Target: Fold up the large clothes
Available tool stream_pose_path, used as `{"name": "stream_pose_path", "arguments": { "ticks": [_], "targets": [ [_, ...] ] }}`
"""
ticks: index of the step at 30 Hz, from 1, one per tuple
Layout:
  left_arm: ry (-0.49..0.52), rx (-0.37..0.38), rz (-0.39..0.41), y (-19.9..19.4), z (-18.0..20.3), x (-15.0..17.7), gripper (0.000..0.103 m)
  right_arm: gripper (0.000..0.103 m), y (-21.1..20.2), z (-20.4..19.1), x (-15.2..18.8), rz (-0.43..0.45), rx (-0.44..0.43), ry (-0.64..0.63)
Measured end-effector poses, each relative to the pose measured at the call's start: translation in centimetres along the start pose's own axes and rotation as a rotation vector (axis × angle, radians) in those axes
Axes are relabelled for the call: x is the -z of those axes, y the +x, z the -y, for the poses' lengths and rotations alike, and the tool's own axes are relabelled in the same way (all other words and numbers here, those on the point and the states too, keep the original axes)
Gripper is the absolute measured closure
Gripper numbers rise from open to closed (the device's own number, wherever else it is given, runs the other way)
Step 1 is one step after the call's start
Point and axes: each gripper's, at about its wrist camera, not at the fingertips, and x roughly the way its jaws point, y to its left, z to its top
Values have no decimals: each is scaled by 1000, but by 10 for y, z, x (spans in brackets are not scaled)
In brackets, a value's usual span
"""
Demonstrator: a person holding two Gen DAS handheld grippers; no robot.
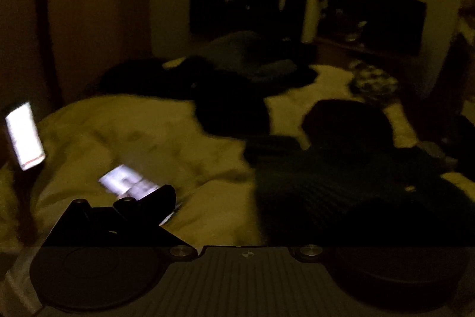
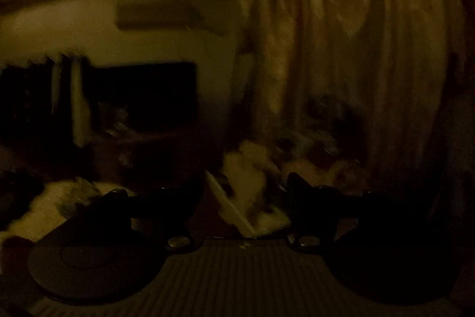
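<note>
Dim, blurred. Left gripper (image 1: 225,192) spread wide, nothing btwn jaws; dark ribbed garment (image 1: 341,183) flat on bed (image 1: 118,132) just ahead-right of it, more dark clothes (image 1: 231,85) farther ahead. Right gripper (image 2: 246,192) parted, empty, aimed toward curtain (image 2: 341,49).

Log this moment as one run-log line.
left gripper: open, empty | right gripper: open, empty | dark garment: on bed, released

Both my views are v. dim w/ a yellow-green cast. Motion blur smears everything, worse on my right cam. Fisheye bends edges; corners go black. Dark clothes (image 1: 341,186) lose all detail.
</note>
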Motion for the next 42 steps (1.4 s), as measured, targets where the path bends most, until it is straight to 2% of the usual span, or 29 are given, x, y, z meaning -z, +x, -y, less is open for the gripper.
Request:
{"name": "stream_pose_path", "arguments": {
  "ticks": [2,3,5,6,9,11,13,15,17,18,19,21,22,23,25,29,31,32,34,36,39,42],
  "targets": [
    [-32,-58,-79,8,-17,13,0,18,15,-18,16,-45,-110,3],
    [-51,-86,-127,14,-24,23,0,19,27,-29,28,-78,-136,-23],
    [-75,-123,-209,23,-38,43,0,18,59,-72,65,-144,-185,-78],
    [-90,-142,-246,26,-45,53,0,18,83,-95,92,-213,-253,-75],
    [-176,-120,-335,24,-66,82,0,21,145,-174,166,-404,-472,-24],
    [-213,-96,-365,17,-71,95,0,22,177,-231,212,-484,-606,-25],
    [-195,-94,-376,9,-68,103,0,22,197,-277,245,-535,-679,-51],
    [-149,-64,-402,3,-62,110,0,22,226,-316,277,-616,-684,-39],
    [-137,-31,-415,-1,-59,114,0,22,266,-334,306,-762,-611,91],
    [-150,6,-403,-6,-58,116,0,22,287,-336,327,-842,-586,202],
    [-174,89,-363,-16,-58,115,0,24,303,-333,348,-903,-562,311],
    [-256,325,-240,-31,-64,116,0,32,331,-333,389,-1040,-483,543],
    [-282,350,-206,-35,-65,112,0,33,338,-333,406,-1085,-460,604],
    [-280,322,-181,-39,-65,107,0,38,347,-336,417,-1114,-429,620],
    [-241,256,-143,-43,-61,94,0,42,358,-344,429,-1118,-340,607],
    [-188,269,-119,-18,-43,56,0,48,368,-334,432,-1045,-295,680],
    [-104,279,-113,6,-19,33,0,66,374,-332,437,-1044,-305,669],
    [-65,287,-111,18,-6,24,0,82,373,-330,440,-1035,-310,678],
    [15,310,-112,45,26,5,0,85,370,-313,439,-993,-333,734],
    [112,314,-106,69,67,-11,0,87,366,-296,429,-897,-323,773],
    [262,300,-53,93,129,-29,0,88,346,-265,401,-712,-323,804],
    [298,353,-30,120,177,-43,0,88,323,-231,376,-554,-297,830]
  ]
}}
